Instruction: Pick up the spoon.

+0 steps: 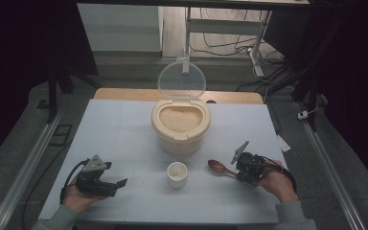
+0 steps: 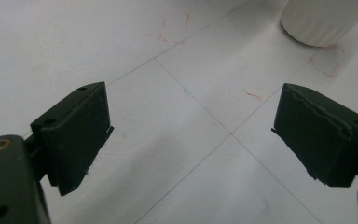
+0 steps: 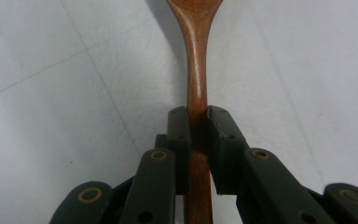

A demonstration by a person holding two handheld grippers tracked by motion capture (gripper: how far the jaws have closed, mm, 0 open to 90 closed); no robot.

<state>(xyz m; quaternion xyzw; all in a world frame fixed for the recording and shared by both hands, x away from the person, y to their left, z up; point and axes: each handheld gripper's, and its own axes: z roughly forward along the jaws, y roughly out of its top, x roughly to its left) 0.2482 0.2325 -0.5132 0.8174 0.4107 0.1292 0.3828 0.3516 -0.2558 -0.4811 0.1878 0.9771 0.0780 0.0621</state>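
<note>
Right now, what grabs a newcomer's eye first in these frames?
The rice tub at the table's middle, its clear lid flipped up and grain showing. In front of it stands a small white cup. To the cup's right, the right gripper is shut on the handle of a wooden spoon lying on the table, while the left gripper rests open at the near left.

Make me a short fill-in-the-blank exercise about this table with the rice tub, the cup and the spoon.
1. The right gripper is shut on the handle of the wooden ____.
2. The left gripper has its jaws ____, with nothing between them.
3. The lid of the rice container stands ____.
4. The small white cup sits between the container and the ____ edge of the table.

Missing words: spoon; open; open; near
</note>
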